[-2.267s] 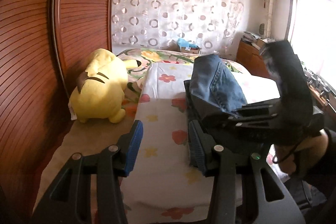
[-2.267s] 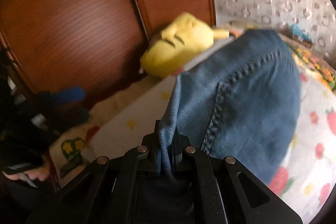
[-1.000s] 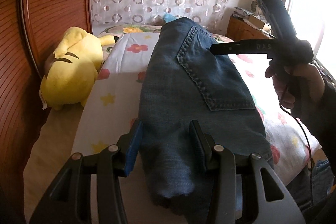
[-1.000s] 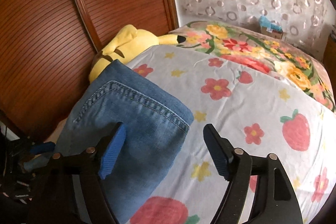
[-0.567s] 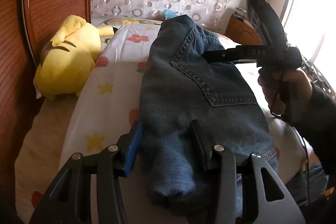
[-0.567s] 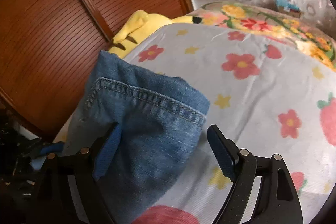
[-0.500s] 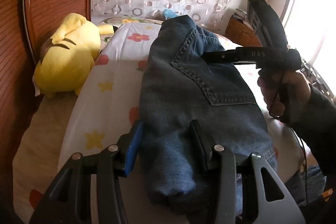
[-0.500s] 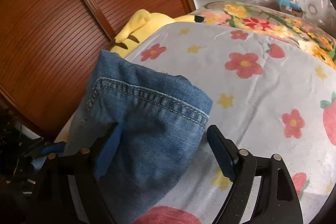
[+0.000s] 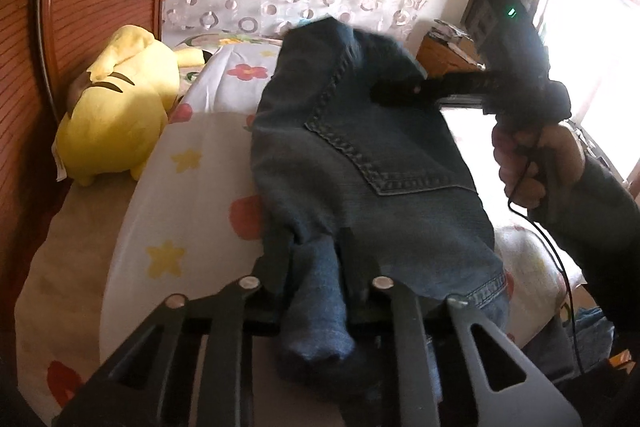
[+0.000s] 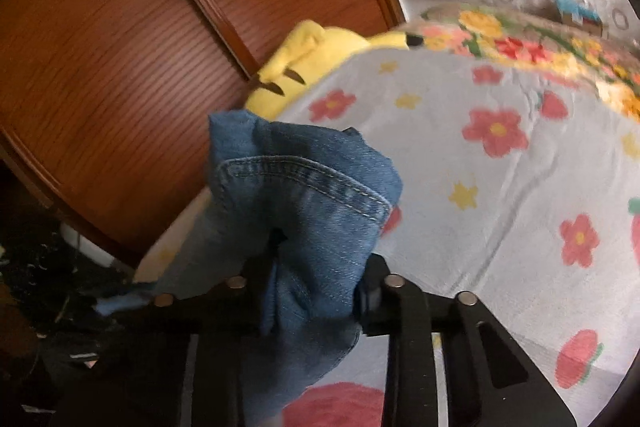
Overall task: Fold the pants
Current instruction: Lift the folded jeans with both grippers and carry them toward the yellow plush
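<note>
1. Both sets of jaws have just been closing since the earlier frames, when they stood open astride the denim; each now pinches a bunch of the pants between its pads.
2. Bed (image 9: 192, 163): covered by a white sheet printed with flowers, stars and strawberries; a brighter floral cover (image 10: 532, 43) lies at its far end.
3. Wooden panelled wall (image 10: 120, 27): runs along one side of the bed.
4. Pants (image 9: 360, 155): blue denim, lying lengthwise on the sheet, a stitched back pocket facing up; the near end overhangs the bed edge.
5. Yellow plush toy (image 9: 116, 115): rests on the bed beside the wooden wall, apart from the pants.
6. Left gripper (image 9: 316, 267): nearly closed, clamping a gathered fold at the near end of the pants.
7. Right gripper (image 10: 316, 275): narrowed onto a thicker bunch at the pocket corner of the pants (image 10: 296, 203); from the left wrist view it shows blurred (image 9: 400, 89) at the far part of the garment, carried by a person's hand (image 9: 536, 159) in a dark sleeve.
</note>
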